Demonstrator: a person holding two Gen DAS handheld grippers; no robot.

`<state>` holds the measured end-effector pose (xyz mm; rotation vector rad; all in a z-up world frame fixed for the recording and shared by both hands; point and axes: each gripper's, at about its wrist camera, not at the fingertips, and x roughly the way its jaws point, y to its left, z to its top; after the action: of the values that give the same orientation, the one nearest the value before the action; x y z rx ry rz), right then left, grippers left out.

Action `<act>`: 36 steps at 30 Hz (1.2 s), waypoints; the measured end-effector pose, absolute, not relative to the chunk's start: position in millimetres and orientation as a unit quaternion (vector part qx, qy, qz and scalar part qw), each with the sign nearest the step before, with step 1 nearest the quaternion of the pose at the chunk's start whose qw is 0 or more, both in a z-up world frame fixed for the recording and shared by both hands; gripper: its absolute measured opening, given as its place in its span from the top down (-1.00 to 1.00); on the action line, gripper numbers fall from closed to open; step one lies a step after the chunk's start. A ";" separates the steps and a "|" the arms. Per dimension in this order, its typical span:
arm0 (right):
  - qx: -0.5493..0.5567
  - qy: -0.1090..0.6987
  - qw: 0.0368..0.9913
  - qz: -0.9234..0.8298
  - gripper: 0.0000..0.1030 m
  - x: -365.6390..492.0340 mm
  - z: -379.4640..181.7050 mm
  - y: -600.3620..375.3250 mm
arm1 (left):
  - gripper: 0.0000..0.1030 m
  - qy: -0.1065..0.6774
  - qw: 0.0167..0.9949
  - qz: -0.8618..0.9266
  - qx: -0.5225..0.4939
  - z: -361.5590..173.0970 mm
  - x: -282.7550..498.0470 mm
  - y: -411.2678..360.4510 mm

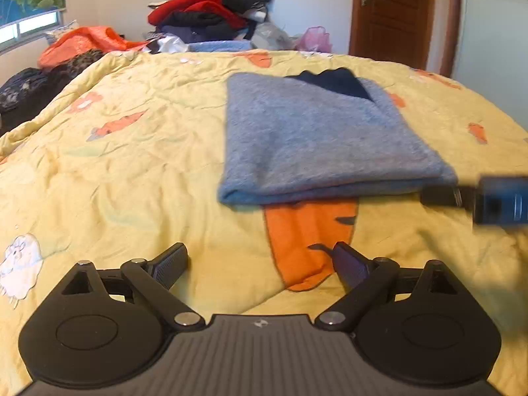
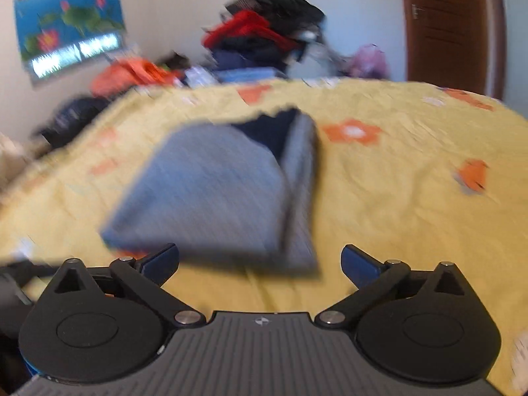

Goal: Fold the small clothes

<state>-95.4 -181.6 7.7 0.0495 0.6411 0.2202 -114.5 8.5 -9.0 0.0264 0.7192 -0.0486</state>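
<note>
Both claws, left claw and right claw, stand wide and empty. The folded grey-blue knitted garment lies centre frame on the yellow carrot-print quilt; a careless regrasp risks undoing its layers.

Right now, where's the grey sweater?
The folded grey sweater lies flat on the yellow carrot-print quilt, right of centre in the left wrist view, ahead of both open grippers, with the clothes pile beyond the bed.

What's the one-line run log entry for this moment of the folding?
left gripper: open, empty | right gripper: open, empty | grey garment: folded, flat on yellow quilt | contact: none
</note>
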 end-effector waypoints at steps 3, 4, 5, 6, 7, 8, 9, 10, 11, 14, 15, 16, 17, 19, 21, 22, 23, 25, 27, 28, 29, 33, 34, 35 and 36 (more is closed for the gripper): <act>-0.004 0.351 0.934 0.070 -0.99 -95.6 -8.4 -181.1 | -1.00 0.356 0.934 -0.009 0.003 -10.0 -107.2 17.1; -0.014 0.358 0.932 0.052 -1.00 -96.6 -13.5 -176.5 | -1.00 0.358 0.934 -0.003 0.004 -9.5 -104.9 16.4; -0.026 0.351 0.935 0.041 -1.00 -101.1 -15.6 -174.2 | -1.00 0.360 0.933 0.001 0.002 -9.6 -100.7 19.6; -0.024 0.349 0.936 0.037 -1.00 -103.3 -15.7 -174.0 | -1.00 0.363 0.932 0.002 0.003 -9.2 -98.3 20.0; -0.019 0.354 0.934 0.032 -1.00 -104.9 -16.9 -174.8 | -1.00 0.366 0.930 0.001 0.004 -8.3 -95.6 19.5; -0.014 0.360 0.933 0.026 -1.00 -104.9 -16.1 -174.7 | -1.00 0.369 0.929 -0.001 0.004 -8.2 -92.7 20.2; -0.011 0.364 0.931 0.021 -1.00 -105.2 -15.7 -174.2 | -1.00 0.367 0.930 -0.002 0.003 -9.1 -91.2 20.9; -0.009 0.365 0.931 0.017 -1.00 -106.9 -16.4 -173.7 | -1.00 0.359 0.933 -0.003 0.004 -10.5 -92.3 21.1; -0.007 0.362 0.932 0.015 -1.00 -109.1 -17.7 -173.4 | -1.00 0.354 0.935 -0.002 0.003 -11.9 -93.6 20.4; -0.012 0.327 0.945 0.013 -1.00 -118.4 -25.5 -171.0 | -1.00 0.356 0.935 -0.007 0.004 -11.9 -96.1 21.4; -0.009 0.325 0.945 0.014 -1.00 -120.6 -25.4 -171.7 | -1.00 0.356 0.934 -0.011 0.006 -11.9 -97.7 21.4; -0.008 0.327 0.945 0.016 -1.00 -120.4 -24.1 -172.7 | -1.00 0.356 0.934 -0.016 0.008 -12.1 -99.1 21.5; -0.009 0.328 0.945 0.016 -1.00 -121.5 -24.2 -172.2 | -1.00 0.356 0.934 -0.019 0.009 -12.4 -100.1 21.9; -0.012 0.327 0.945 0.014 -1.00 -124.2 -23.4 -170.0 | -1.00 0.356 0.934 -0.021 0.008 -12.3 -100.8 22.5; -0.011 0.327 0.945 0.014 -1.00 -123.5 -22.9 -170.2 | -1.00 0.356 0.934 -0.020 0.009 -12.2 -101.0 22.3; -0.011 0.327 0.945 0.014 -1.00 -123.7 -23.0 -170.0 | -1.00 0.356 0.934 -0.020 0.008 -12.1 -101.1 22.7; -0.012 0.327 0.945 0.014 -1.00 -123.4 -23.0 -169.7 | -1.00 0.356 0.934 -0.020 0.008 -12.1 -101.1 23.1; -0.012 0.326 0.945 0.014 -1.00 -123.9 -23.0 -170.2 | -1.00 0.356 0.934 -0.021 0.008 -12.1 -100.9 22.9; -0.011 0.326 0.945 0.014 -1.00 -123.6 -22.9 -170.1 | -1.00 0.356 0.934 -0.021 0.008 -12.0 -100.7 22.8; -0.012 0.326 0.945 0.014 -1.00 -123.3 -23.1 -169.6 | -1.00 0.356 0.934 -0.021 0.008 -12.0 -100.8 22.6; -0.011 0.325 0.945 0.014 -1.00 -123.4 -23.1 -169.8 | -1.00 0.356 0.934 -0.021 0.008 -12.1 -101.0 22.8; -0.011 0.324 0.946 0.014 -1.00 -123.8 -23.4 -168.7 | -1.00 0.356 0.934 -0.021 0.008 -11.9 -100.8 22.8; -0.011 0.324 0.946 0.015 -1.00 -123.6 -23.7 -169.2 | -1.00 0.356 0.934 -0.021 0.008 -12.0 -100.9 22.9; -0.011 0.324 0.946 0.015 -1.00 -123.8 -23.7 -169.1 | -1.00 0.356 0.934 -0.021 0.008 -11.9 -100.8 22.8; -0.011 0.324 0.946 0.015 -1.00 -123.6 -23.6 -169.0 | -1.00 0.356 0.934 -0.020 0.008 -11.9 -100.6 22.6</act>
<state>-123.6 -169.0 -23.6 -0.0222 0.6598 0.0305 -100.6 22.6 -11.9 0.0164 0.7273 -0.0418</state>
